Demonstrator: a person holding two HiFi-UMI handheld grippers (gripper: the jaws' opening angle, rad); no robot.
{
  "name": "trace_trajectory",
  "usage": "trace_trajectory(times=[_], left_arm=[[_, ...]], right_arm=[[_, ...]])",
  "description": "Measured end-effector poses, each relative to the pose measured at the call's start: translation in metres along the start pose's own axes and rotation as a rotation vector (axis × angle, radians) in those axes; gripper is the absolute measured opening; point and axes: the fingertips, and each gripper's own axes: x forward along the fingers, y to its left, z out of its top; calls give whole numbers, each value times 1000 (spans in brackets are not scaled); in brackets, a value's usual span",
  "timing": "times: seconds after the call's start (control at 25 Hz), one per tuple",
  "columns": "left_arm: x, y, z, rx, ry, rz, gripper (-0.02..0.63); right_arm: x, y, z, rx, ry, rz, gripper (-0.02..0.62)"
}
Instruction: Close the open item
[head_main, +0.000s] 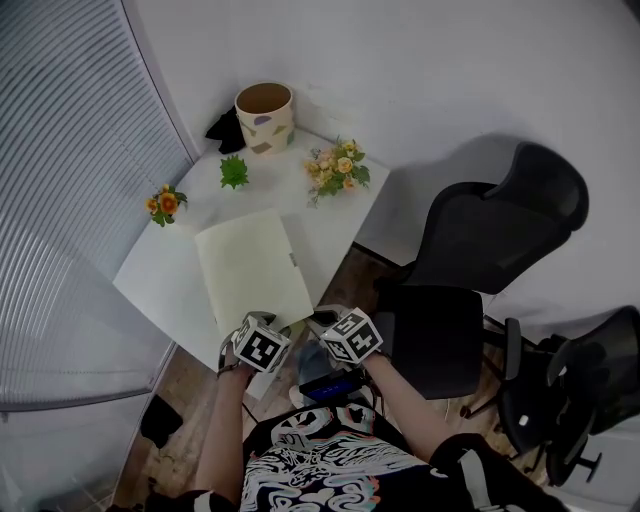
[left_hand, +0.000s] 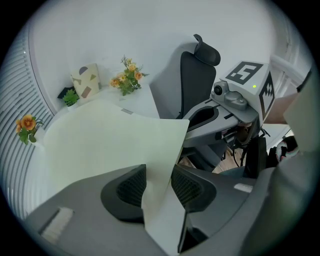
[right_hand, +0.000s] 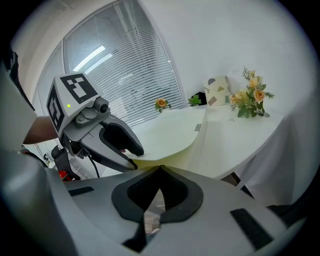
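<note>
Folder (head_main: 250, 265), pale yellow-green, lying on white table (head_main: 335, 205). Head view: long axis runs from the table's near edge toward the far wall, with a small tab on the right long side. Left gripper (head_main: 258, 338) and right gripper (head_main: 342, 332) sit side by side at its near short end.

Left gripper view: jaws apart, the folder's near corner passing up between the pads (left_hand: 131, 187), raised off the table.

Right gripper view: jaws together at the tips, nothing between them. Tips sit just beside the folder's near edge, which curves slightly upward.
</note>
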Motion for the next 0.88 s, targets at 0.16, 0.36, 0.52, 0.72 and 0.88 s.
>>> trace_trajectory(times=[0.16, 0.36, 0.52, 0.72, 0.88], left_arm=[[1, -1, 0, -7, 3, -4, 152], [2, -1, 0, 2, 16, -13, 153], [2, 0, -1, -6, 10, -14, 155], [3, 0, -2, -2, 21, -24, 155], [2, 0, -1, -6, 20, -29, 155]], right_arm=[[0, 0, 0, -2, -1, -2, 2], [1, -1, 0, -5, 3, -5, 2], [1, 0, 0, -8, 11, -4, 2], [1, -1, -1, -6, 12, -7, 2], [2, -1, 0, -6, 12, -7, 2]])
